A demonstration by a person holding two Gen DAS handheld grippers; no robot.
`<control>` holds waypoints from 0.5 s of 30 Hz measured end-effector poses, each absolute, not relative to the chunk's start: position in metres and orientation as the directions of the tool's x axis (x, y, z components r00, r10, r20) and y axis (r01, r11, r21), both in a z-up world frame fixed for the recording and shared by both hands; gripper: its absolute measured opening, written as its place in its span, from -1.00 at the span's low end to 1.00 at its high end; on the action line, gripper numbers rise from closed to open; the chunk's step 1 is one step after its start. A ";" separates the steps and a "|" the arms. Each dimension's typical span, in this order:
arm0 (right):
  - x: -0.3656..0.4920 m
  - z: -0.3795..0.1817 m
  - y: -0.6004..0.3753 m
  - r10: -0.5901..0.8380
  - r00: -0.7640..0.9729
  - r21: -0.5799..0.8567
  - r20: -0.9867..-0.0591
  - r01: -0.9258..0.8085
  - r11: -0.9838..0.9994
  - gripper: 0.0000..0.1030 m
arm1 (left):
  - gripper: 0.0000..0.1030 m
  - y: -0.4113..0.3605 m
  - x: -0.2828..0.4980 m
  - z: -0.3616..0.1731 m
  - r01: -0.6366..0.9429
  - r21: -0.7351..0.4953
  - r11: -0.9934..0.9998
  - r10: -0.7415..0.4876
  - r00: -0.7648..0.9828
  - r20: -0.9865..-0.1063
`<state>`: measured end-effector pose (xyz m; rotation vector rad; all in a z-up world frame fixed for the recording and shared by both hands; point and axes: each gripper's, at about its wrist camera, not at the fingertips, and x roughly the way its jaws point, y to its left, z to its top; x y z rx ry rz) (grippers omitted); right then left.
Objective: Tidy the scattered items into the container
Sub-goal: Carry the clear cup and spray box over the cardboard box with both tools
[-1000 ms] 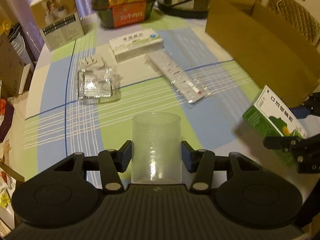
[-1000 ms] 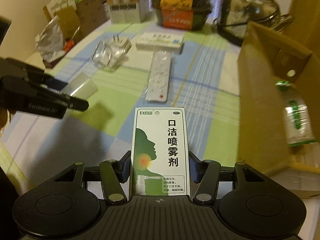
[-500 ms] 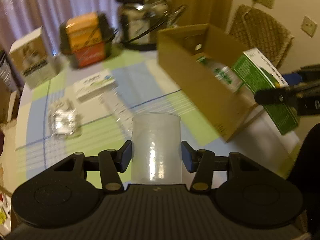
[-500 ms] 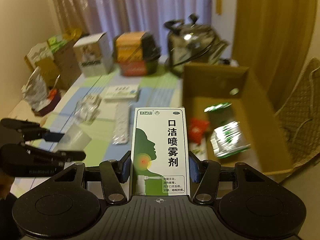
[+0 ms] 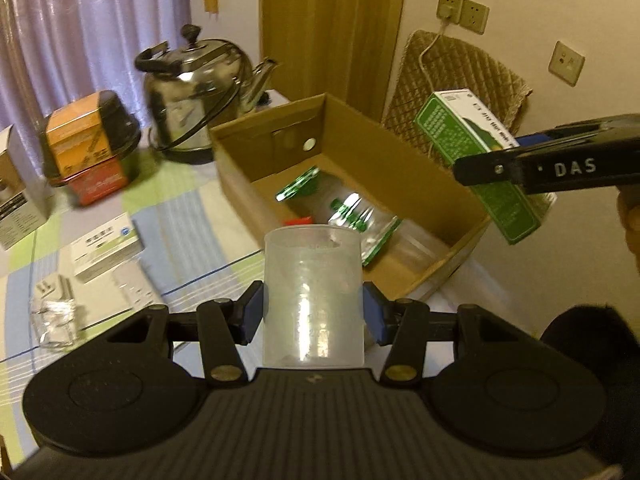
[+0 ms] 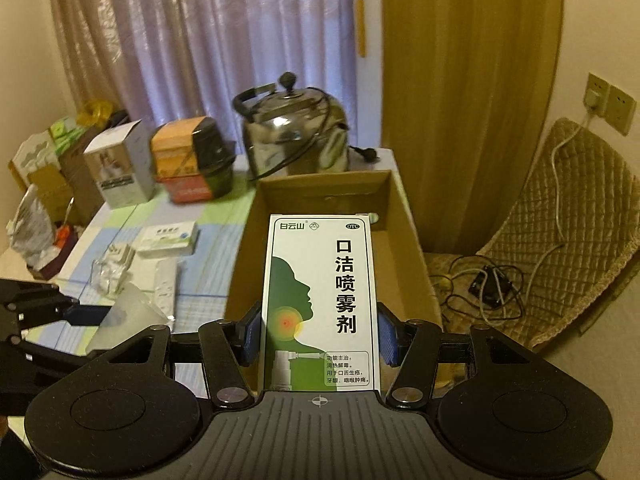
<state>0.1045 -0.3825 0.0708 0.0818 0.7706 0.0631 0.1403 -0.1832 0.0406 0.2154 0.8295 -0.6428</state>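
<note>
Right now my left gripper [image 5: 313,312] is clamped on a translucent plastic cup [image 5: 313,296], blue pads pressed to its sides, the cup upright and lifted off the table [image 5: 192,240]. My right gripper [image 6: 319,334] is closed on a green-and-white spray box [image 6: 319,304], held upright with its printed face toward the camera; from the left wrist view the same box [image 5: 480,160] hangs tilted over the right-hand wall of the cardboard box [image 5: 400,152], above its open top.

The cardboard box sits at the table's right edge, flaps open. Inside it lie a clear packet with green print [image 5: 360,216], another green-edged wrapper [image 5: 298,184] and something small and red [image 5: 298,221] (I cannot make out what it is, the cup rim hides most of it).

Out on the checked tablecloth, scattered items remain: a flat white medicine box [image 5: 106,246], a long white remote in a plastic sleeve [image 6: 165,286] and a clear crumpled bag with a white plug [image 5: 54,308] beside it. These lie to the left of the cardboard box, well apart from both grippers.

Farther back stand a steel kettle [image 5: 200,92], its black cord draped across it, close behind the box's far wall, an orange-and-black container [image 5: 90,140], and a grey-and-white carton [image 6: 120,168]. A padded chair [image 6: 568,220] with cables on its seat stands just to the right of the table.
</note>
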 end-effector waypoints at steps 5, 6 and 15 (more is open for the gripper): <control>0.109 0.068 -0.402 0.078 0.717 0.107 -0.692 -0.004 0.994 0.12 | -0.10 -0.205 0.142 0.043 0.616 -0.073 0.785 -0.455 0.493 -0.742; 0.109 0.068 -0.405 0.077 0.717 0.109 -0.693 -0.001 0.994 0.12 | -0.10 -0.209 0.143 0.042 0.615 -0.075 0.785 -0.456 0.491 -0.742; 0.116 0.060 -0.429 0.071 0.713 0.126 -0.697 0.024 0.992 0.12 | -0.10 -0.234 0.153 0.035 0.596 -0.092 0.797 -0.451 0.488 -0.747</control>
